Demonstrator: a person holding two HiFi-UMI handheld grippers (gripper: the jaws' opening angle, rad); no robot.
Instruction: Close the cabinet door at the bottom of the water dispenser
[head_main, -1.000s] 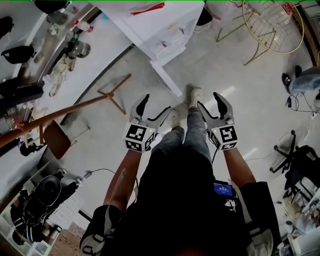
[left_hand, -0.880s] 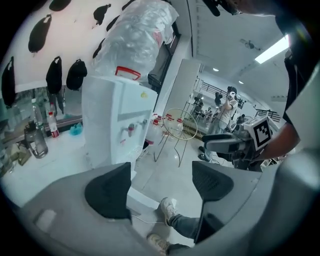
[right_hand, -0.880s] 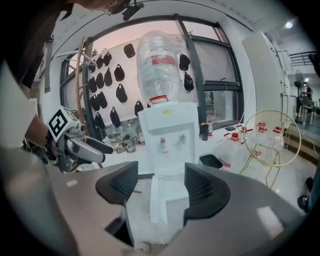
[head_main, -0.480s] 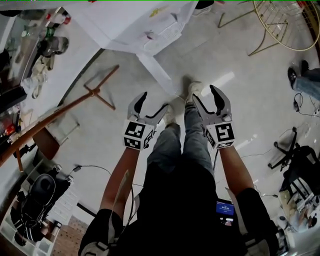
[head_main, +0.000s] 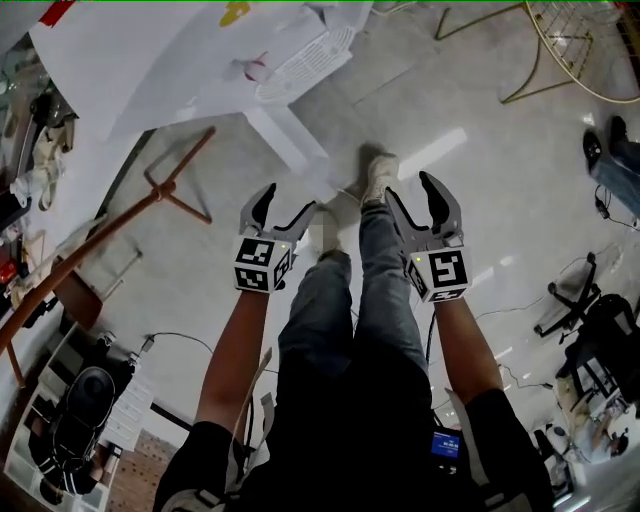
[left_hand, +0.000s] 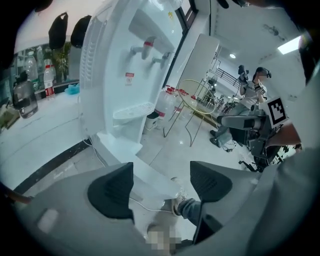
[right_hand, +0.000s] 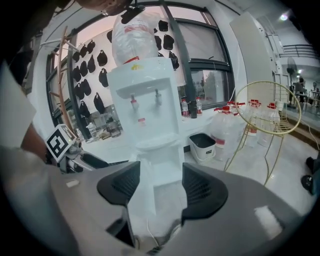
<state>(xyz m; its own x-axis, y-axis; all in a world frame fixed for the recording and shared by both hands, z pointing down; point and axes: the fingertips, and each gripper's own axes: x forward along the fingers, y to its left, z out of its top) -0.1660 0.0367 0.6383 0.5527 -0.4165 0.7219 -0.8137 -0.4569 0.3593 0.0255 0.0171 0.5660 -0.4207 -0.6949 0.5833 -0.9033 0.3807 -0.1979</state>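
The white water dispenser (head_main: 190, 70) fills the top left of the head view; a large bottle sits on top of it in the right gripper view. Its bottom cabinet door (head_main: 285, 140) stands open, swung out over the floor toward me, and shows as a white panel (left_hand: 150, 172) in the left gripper view. In the right gripper view the open cabinet (right_hand: 167, 197) shows between the jaws. My left gripper (head_main: 285, 200) is open and empty, short of the door's edge. My right gripper (head_main: 411, 188) hovers over my shoes, its jaws closing with nothing between them.
A wooden stand (head_main: 150, 195) leans at the left by a counter with bottles. A gold wire chair (head_main: 575, 50) is at the top right. A dark bin (right_hand: 202, 145) and water jugs (right_hand: 227, 130) stand right of the dispenser. An office chair (head_main: 570, 305) and cables lie at the right.
Both grippers have dropped lower toward the floor and the dispenser's base. The dispenser and its open door have slid left and look larger. The right jaws have narrowed a little.
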